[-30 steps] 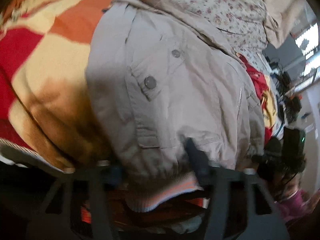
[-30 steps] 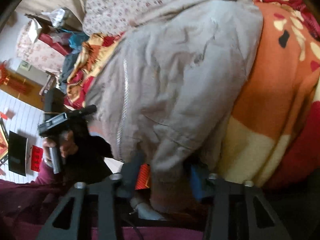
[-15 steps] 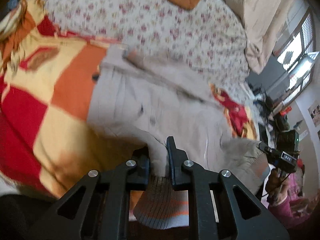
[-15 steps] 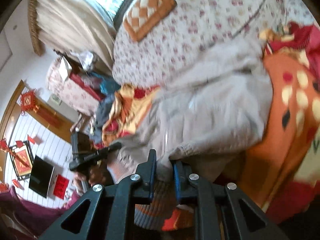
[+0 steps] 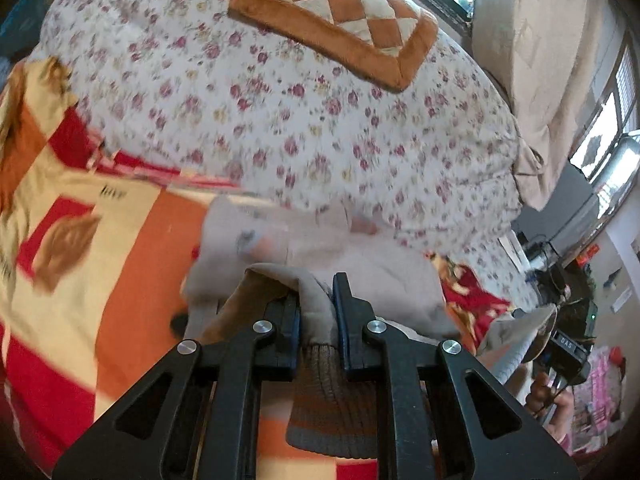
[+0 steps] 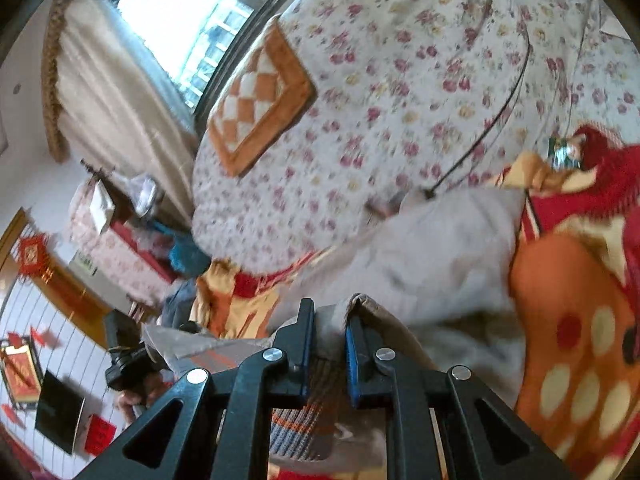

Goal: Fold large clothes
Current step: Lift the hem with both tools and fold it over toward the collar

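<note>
A beige-grey jacket [image 5: 340, 252] with a ribbed striped hem lies on a red, orange and cream blanket [image 5: 100, 240] on a bed. My left gripper [image 5: 316, 300] is shut on the jacket's hem corner, with the ribbed band [image 5: 332, 412] hanging below the fingers. My right gripper [image 6: 330, 320] is shut on the other hem corner of the jacket [image 6: 432, 264], its ribbed band [image 6: 300, 428] drooping beneath. Both hold the hem lifted over the jacket's body. Each view shows the other gripper at its edge.
A floral quilt [image 5: 300, 120] lies behind the jacket, with a brown checkered cushion [image 5: 340, 16] on it. A thin black cable [image 6: 492, 120] runs across the quilt. Curtains [image 5: 552, 80] and a window stand beyond. Furniture and a red decoration [image 6: 32, 256] line the room's side.
Both grippers have closed on the jacket's hem and carried it up and forward over the jacket toward the quilt. The jacket's body now looks shorter.
</note>
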{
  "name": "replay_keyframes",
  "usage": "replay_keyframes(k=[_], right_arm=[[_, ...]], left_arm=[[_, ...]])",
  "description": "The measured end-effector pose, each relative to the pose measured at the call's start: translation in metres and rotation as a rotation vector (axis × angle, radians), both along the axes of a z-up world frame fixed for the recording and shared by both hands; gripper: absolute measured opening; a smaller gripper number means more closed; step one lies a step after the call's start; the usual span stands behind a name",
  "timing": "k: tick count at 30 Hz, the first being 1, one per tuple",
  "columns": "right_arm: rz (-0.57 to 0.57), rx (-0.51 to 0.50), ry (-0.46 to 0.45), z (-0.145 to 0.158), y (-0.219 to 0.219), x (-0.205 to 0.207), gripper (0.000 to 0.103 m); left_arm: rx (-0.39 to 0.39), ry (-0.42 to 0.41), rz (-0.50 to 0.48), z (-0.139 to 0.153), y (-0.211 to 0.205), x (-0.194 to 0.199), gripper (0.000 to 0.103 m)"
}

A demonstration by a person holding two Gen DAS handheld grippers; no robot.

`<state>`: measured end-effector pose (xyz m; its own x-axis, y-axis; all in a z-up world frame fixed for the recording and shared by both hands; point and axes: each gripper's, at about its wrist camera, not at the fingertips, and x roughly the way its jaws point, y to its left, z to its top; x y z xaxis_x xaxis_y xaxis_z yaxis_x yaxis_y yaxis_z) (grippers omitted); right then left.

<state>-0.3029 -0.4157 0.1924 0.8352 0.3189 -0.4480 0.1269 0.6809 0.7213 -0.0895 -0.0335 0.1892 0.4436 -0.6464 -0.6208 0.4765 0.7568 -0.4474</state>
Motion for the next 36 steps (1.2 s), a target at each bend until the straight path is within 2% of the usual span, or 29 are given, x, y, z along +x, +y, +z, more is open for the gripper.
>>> replay_keyframes(k=[5, 7, 9, 12, 13, 15, 17, 19, 21, 24, 26, 29, 32, 33, 34, 35, 36], right_arm=[[-0.060, -0.036, 0.033, -0.006, -0.031, 0.059, 0.012], [-0.087, -0.039, 0.069, -0.016, -0.046, 0.085, 0.012], [-0.118, -0.084, 0.120, -0.029, -0.057, 0.107, 0.012], [-0.156, -0.065, 0.182, -0.060, -0.077, 0.134, 0.012], [-0.162, -0.065, 0.194, -0.070, -0.081, 0.140, 0.012], [-0.142, -0.124, 0.227, -0.084, -0.081, 0.152, 0.021], [-0.131, -0.199, 0.275, -0.087, -0.076, 0.157, 0.046], [-0.147, -0.216, 0.236, -0.075, -0.073, 0.149, 0.059], [-0.184, -0.199, 0.185, -0.057, -0.071, 0.131, 0.062], [-0.124, -0.134, 0.119, -0.047, -0.060, 0.118, 0.062], [-0.060, -0.143, 0.146, -0.048, -0.045, 0.125, 0.062], [0.025, -0.209, 0.223, -0.060, -0.017, 0.146, 0.062], [0.045, -0.282, 0.257, -0.069, 0.004, 0.171, 0.062], [0.040, -0.294, 0.258, -0.071, 0.008, 0.182, 0.068], [0.041, -0.306, 0.268, -0.074, 0.011, 0.190, 0.083], [0.058, -0.338, 0.314, -0.082, 0.017, 0.207, 0.088], [0.082, -0.371, 0.366, -0.090, 0.023, 0.219, 0.087]], left_arm=[[0.065, 0.011, 0.048, -0.014, -0.039, 0.064, 0.013], [0.096, 0.026, 0.083, -0.030, -0.053, 0.089, 0.013], [0.126, 0.035, 0.119, -0.049, -0.063, 0.111, 0.013], [0.126, 0.145, 0.143, -0.086, -0.070, 0.142, 0.016], [0.130, 0.185, 0.155, -0.098, -0.071, 0.151, 0.020], [0.123, 0.233, 0.155, -0.110, -0.069, 0.160, 0.033], [0.091, 0.227, 0.147, -0.106, -0.061, 0.160, 0.065], [0.069, 0.184, 0.145, -0.093, -0.053, 0.154, 0.078], [0.065, 0.154, 0.153, -0.079, -0.046, 0.148, 0.079], [0.064, 0.129, 0.133, -0.068, -0.044, 0.138, 0.079], [0.093, 0.112, 0.127, -0.067, -0.051, 0.130, 0.079], [0.134, 0.107, 0.090, -0.077, -0.068, 0.116, 0.079], [0.214, 0.111, 0.065, -0.094, -0.089, 0.109, 0.079], [0.255, 0.104, 0.070, -0.102, -0.097, 0.108, 0.079], [0.296, 0.095, 0.081, -0.109, -0.103, 0.109, 0.079], [0.341, 0.083, 0.101, -0.118, -0.109, 0.110, 0.079], [0.369, 0.074, 0.118, -0.123, -0.111, 0.111, 0.079]])
